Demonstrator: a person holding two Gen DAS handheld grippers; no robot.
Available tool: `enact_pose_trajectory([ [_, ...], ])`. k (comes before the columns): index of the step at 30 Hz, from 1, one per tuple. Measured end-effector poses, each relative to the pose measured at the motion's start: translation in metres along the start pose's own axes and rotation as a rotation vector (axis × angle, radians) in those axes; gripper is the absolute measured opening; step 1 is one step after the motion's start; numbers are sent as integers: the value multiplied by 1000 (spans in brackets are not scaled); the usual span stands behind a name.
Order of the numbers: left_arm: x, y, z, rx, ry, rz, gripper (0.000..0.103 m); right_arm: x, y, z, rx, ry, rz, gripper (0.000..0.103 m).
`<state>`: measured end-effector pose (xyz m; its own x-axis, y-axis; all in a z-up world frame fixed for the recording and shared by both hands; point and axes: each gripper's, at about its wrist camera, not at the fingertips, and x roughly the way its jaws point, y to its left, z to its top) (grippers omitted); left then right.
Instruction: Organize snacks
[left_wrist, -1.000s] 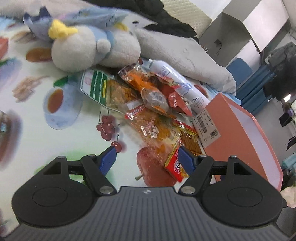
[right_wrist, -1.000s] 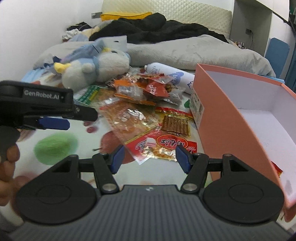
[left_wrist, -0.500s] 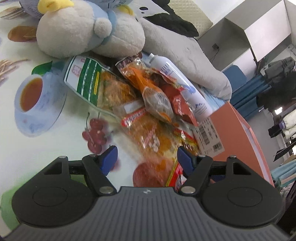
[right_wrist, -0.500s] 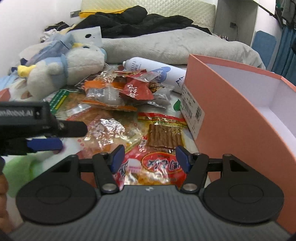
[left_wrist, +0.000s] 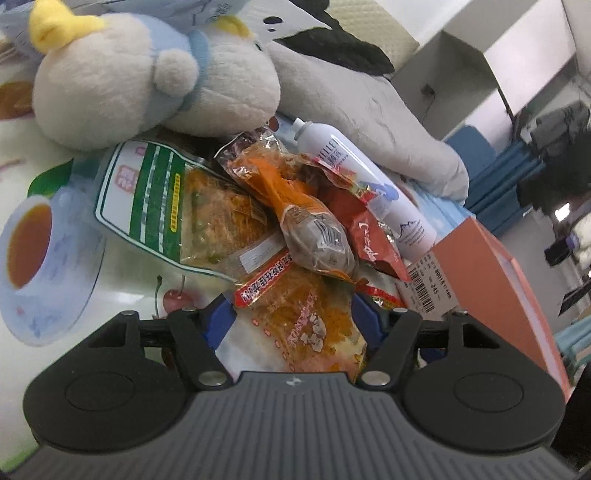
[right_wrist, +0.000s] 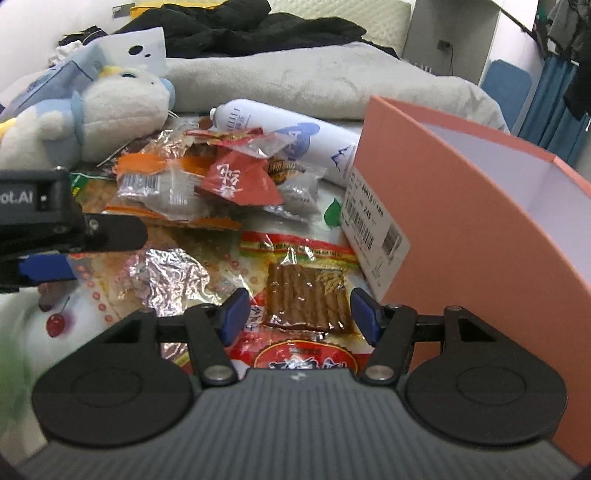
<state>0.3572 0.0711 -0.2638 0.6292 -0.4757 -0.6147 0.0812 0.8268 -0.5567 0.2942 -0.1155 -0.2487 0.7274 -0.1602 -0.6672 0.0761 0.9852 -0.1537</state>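
Overall, printed fruit-and-teacup bed sheet (left_wrist: 122, 291) underneath everything, blurred at the left edge of both views. Grey folded blanket (right_wrist: 295, 85) across the back, upper edge hidden under dark clothing. Open salmon-pink cardboard box (right_wrist: 461, 229) at the right, white inside, cut off by the frame edge; interior floor not visible from either camera. White and pale-blue plush toy (left_wrist: 147, 77) at upper left, lower edge resting on the snack pile. White cylindrical spray bottle (left_wrist: 369, 192) lying on its side between blanket and box, base end hidden behind the box corner.

Snack pile between plush toy and box:
- Green-and-white striped clear pouch (left_wrist: 177, 206), right half covered.
- Orange crinkled packet with red strip (left_wrist: 306, 317), lower end hidden behind the tool body.
- Orange-and-grey wrapped packet (left_wrist: 306, 229) on top of the pile.
- Red foil packet (right_wrist: 236, 177), print partly legible only.
- Clear packet of brown sticks (right_wrist: 306, 295), flat on the sheet.

Left gripper (left_wrist: 291, 321): jaws wide, straddling the orange crinkled packet, contact not determinable. Right gripper (right_wrist: 299, 314): jaws wide, either side of the stick packet, holding nothing.
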Motion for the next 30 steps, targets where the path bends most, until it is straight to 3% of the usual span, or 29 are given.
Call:
enact_pose_trajectory([
  [3, 2, -1, 0, 24, 5, 18, 63, 2, -1, 0, 9, 4, 11, 63],
  [7, 3, 1, -1, 25, 18, 51, 32, 3, -5, 0, 38, 28, 49, 62],
  [11, -1, 6, -2, -3, 25, 45, 20, 1, -8, -1, 33, 40, 75, 61],
  [19, -28, 13, -15, -65, 36, 21, 13, -15, -14, -11, 24, 72, 131, 59],
  [30, -82, 19, -39, -54, 60, 41, 11, -58, -3, -33, -18, 122, 200, 59],
])
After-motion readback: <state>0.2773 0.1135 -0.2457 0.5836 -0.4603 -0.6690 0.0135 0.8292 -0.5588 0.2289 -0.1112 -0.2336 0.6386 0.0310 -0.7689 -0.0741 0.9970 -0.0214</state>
